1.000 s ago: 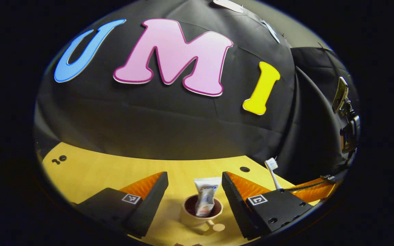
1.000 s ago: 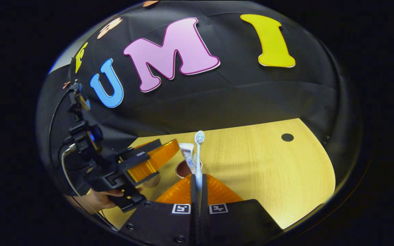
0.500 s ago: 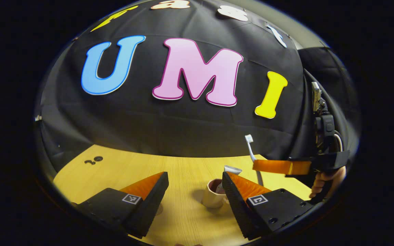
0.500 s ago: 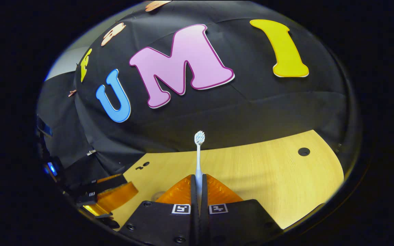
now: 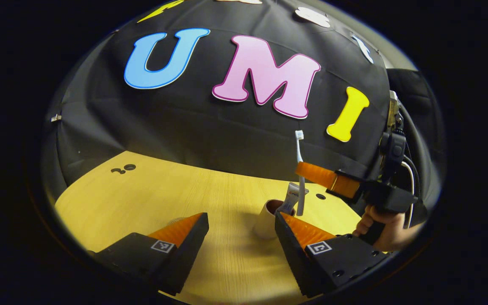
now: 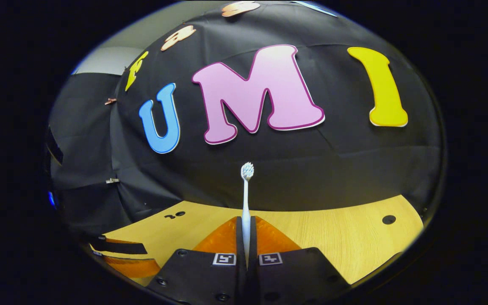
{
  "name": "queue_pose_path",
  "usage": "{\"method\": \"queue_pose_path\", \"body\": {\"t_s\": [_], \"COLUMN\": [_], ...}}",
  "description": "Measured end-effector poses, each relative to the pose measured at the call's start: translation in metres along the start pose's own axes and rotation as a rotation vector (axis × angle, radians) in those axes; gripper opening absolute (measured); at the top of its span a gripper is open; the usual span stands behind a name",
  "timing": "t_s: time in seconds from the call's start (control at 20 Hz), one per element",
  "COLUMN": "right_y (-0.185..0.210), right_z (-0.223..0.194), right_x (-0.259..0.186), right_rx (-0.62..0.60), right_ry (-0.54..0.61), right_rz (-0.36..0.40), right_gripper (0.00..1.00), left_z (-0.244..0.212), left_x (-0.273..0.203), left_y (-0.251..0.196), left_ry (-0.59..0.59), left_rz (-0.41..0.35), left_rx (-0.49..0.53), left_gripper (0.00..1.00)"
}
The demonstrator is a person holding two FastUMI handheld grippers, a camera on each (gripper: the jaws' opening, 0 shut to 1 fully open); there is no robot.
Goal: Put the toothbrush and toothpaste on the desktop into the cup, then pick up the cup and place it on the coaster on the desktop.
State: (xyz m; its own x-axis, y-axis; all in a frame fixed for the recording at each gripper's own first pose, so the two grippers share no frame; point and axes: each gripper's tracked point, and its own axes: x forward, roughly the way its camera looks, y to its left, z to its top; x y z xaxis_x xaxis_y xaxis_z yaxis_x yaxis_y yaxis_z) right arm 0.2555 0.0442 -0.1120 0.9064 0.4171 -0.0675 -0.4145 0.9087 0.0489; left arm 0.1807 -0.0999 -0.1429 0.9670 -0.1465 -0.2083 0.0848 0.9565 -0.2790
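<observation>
Toothbrush poised over the cup, toothpaste already inside.

The right hand-held gripper is clamped on the toothbrush, bristles up; from the left gripper view the handle's lower end hangs just above the cup, beside the toothpaste standing in it. The left hand-held gripper has its jaws wide apart, holding nothing, near the cup on the tabletop. To do this well, I'd keep the brush upright, lower it into the free gap beside the tube, and let go only once the tip is below the rim. One toothbrush, one toothpaste, one cup, two grippers.
</observation>
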Motion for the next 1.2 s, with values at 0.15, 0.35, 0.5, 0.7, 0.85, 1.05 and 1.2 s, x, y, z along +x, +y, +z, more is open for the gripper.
{"method": "queue_pose_path", "body": {"t_s": [0.15,0.35,0.5,0.7,0.85,1.05,1.2], "right_y": [0.005,0.005,0.001,-0.004,-0.005,0.006,0.017], "right_z": [-0.012,-0.029,-0.038,-0.045,-0.057,-0.061,-0.047], "right_x": [0.013,0.022,0.025,0.027,0.022,0.01,-0.009], "right_rx": [-0.084,-0.138,-0.131,-0.156,-0.139,-0.11,-0.126], "right_ry": [-0.029,-0.049,-0.043,-0.06,-0.027,-0.012,-0.016], "right_rz": [0.027,0.031,0.019,-0.002,-0.001,0.03,0.043], "right_gripper": [0.05,0.05,0.05,0.05,0.1,0.47,0.79], "left_z": [-0.002,-0.007,-0.011,-0.012,-0.015,-0.014,-0.008], "left_x": [0.002,0.003,0.005,0.009,0.011,0.009,0.0], "left_y": [0.002,0.005,0.007,0.004,0.0,-0.002,0.0], "left_ry": [-0.006,0.007,0.016,0.023,0.031,0.036,0.026], "left_rz": [-0.004,-0.001,0.002,-0.011,-0.018,-0.022,-0.008], "left_rx": [-0.019,-0.049,-0.053,-0.048,-0.042,-0.041,-0.053], "left_gripper": [0.98,0.98,0.97,0.98,0.98,0.97,0.98]}}
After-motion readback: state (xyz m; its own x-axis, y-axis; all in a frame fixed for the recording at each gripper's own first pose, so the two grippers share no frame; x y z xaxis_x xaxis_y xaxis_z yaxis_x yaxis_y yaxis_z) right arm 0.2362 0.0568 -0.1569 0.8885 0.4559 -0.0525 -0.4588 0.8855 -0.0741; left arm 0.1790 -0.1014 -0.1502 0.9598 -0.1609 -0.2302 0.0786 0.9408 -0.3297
